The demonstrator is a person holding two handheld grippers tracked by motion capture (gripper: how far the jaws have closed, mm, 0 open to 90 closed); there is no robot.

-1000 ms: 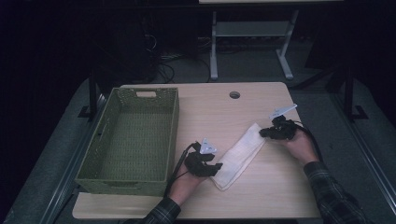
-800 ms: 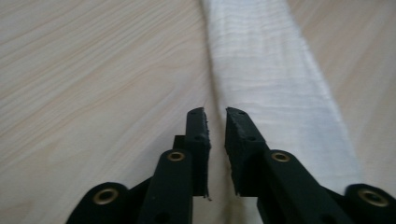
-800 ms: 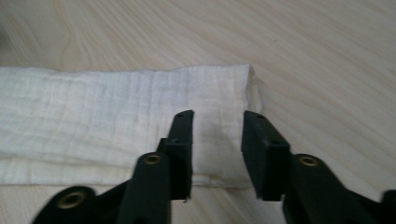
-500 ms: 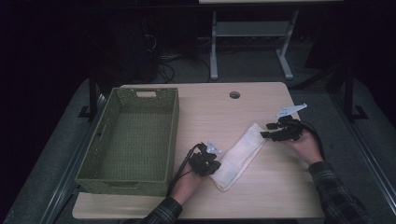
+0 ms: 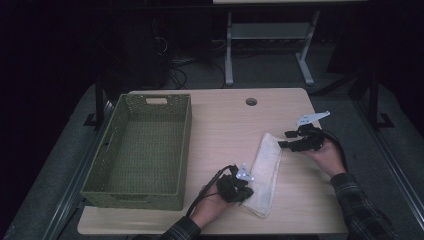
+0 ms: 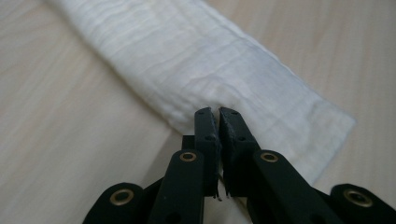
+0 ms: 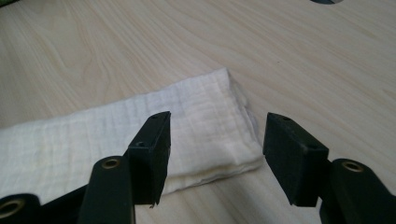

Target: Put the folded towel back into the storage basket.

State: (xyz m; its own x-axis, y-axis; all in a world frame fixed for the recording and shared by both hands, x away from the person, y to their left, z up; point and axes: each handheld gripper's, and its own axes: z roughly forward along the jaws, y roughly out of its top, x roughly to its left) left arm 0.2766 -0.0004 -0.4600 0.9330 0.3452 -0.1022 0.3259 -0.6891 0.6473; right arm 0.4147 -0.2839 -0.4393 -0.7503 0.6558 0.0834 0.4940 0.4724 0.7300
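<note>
- Left gripper view: left hand-held gripper (image 6: 218, 114) w/ jaws pinched together on the long edge of the white cloth (image 6: 201, 60), near its short end. Thin bite, prob. top layers only; a tug could slip it free or peel the fold apart.
- Right hand-held gripper (image 7: 215, 140) spread wide, holding nothing, just above the cloth's far end. If it clamps too high it misses; too low, it jams the tabletop (image 7: 327, 60).
- Cloth lies folded in a strip on the tabletop, right of the green basket (image 5: 137, 150); uneven lift would let it sag and unfold.
</note>
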